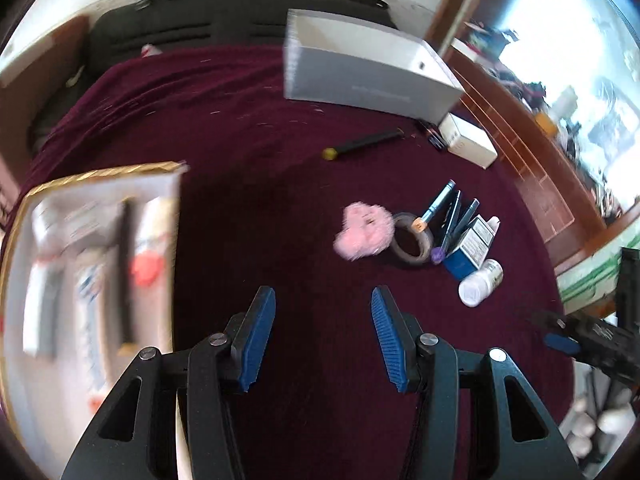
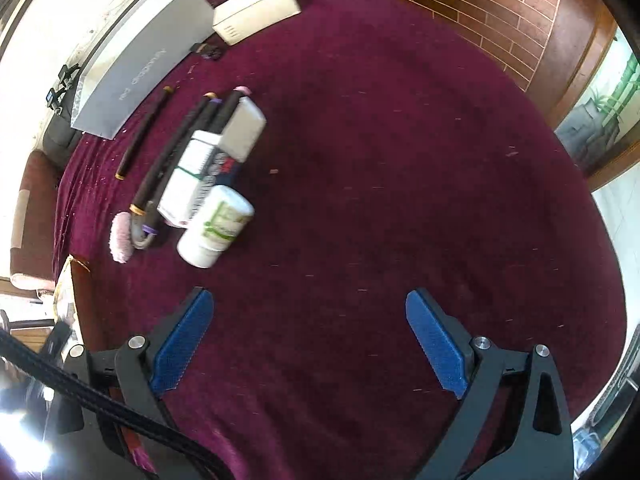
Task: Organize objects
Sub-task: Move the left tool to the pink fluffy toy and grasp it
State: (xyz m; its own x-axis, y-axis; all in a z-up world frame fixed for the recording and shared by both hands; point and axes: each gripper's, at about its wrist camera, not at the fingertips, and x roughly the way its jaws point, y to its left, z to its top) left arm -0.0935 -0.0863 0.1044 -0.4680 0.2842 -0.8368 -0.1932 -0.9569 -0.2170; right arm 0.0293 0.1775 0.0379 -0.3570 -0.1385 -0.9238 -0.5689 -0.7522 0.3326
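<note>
- The white bottle (image 2: pixel 216 226) lies on its side on the maroon cloth (image 2: pixel 380 160); in the right wrist view its long axis runs from lower left to upper right, cap end toward the lower left.
- It touches the near end of a cluster: small boxes (image 2: pixel 192 176) and dark pens (image 2: pixel 176 148) whose long axes slant the same way, with a pink fluffy thing (image 2: pixel 121 236) just beside them.
- The right gripper (image 2: pixel 308 336) hangs over bare cloth, jaws spread wide with nothing between them; the bottle sits ahead and left, beyond the left fingertip, apart from it.
- The left gripper (image 1: pixel 323 332) is partly open and empty, also over bare cloth.
- In its view the bottle (image 1: pixel 480 282) lies ahead and to the right, near a tape roll (image 1: pixel 412 242).
- A gold-edged tray (image 1: pixel 100 172) holding blurred items lies to its left.
</note>
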